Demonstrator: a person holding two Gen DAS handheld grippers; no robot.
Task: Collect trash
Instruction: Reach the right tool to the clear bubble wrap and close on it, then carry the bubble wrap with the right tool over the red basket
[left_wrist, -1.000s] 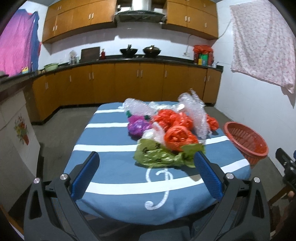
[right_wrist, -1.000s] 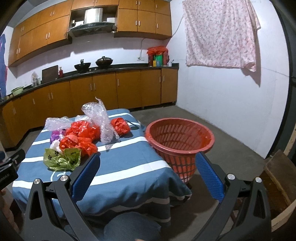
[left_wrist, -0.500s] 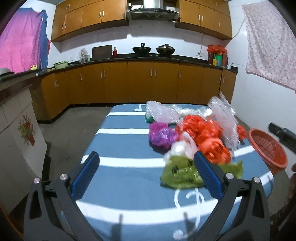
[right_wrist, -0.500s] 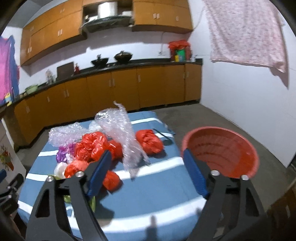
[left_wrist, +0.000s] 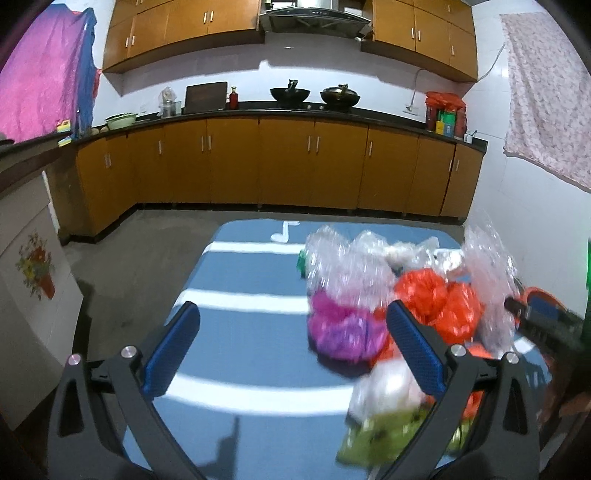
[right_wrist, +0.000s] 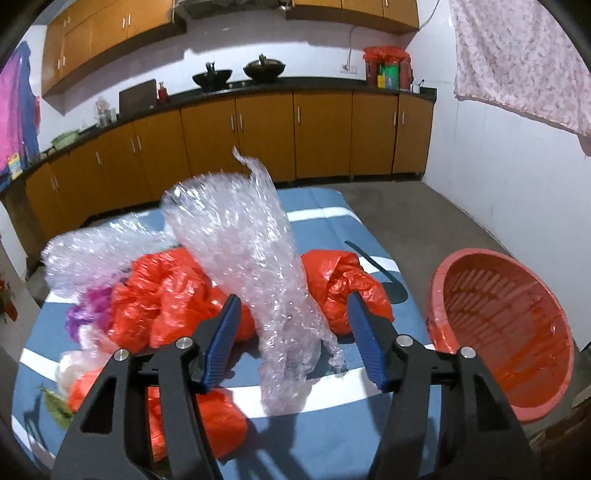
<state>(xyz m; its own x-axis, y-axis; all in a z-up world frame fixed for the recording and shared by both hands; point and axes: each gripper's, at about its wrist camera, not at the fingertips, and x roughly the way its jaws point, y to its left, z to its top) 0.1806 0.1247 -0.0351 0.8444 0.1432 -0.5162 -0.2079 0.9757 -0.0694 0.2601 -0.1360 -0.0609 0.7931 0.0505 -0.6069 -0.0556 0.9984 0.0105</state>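
Observation:
A heap of plastic trash lies on the blue striped table (right_wrist: 332, 435). In it are a tall sheet of clear bubble wrap (right_wrist: 258, 258), crumpled red bags (right_wrist: 173, 295), another red bag (right_wrist: 343, 288) and a purple bag (left_wrist: 340, 332). My right gripper (right_wrist: 293, 299) straddles the lower part of the bubble wrap. Its jaws are closing, with a gap still showing beside each blue pad. My left gripper (left_wrist: 291, 314) is open over bare cloth, its right finger (left_wrist: 410, 347) next to the purple bag. A white bag (left_wrist: 384, 387) and a green bag (left_wrist: 380, 432) lie low beside that finger.
A red slatted basket (right_wrist: 517, 332) stands tilted just off the table's right edge. Wooden kitchen cabinets (left_wrist: 284, 162) run along the back wall, with concrete floor between them and the table. A flowered cloth (right_wrist: 517, 55) hangs on the right wall.
Both grippers have come closer to the pile. The right gripper's jaws have narrowed around the bubble wrap. The left gripper has swung left, so the pile now sits at its right.

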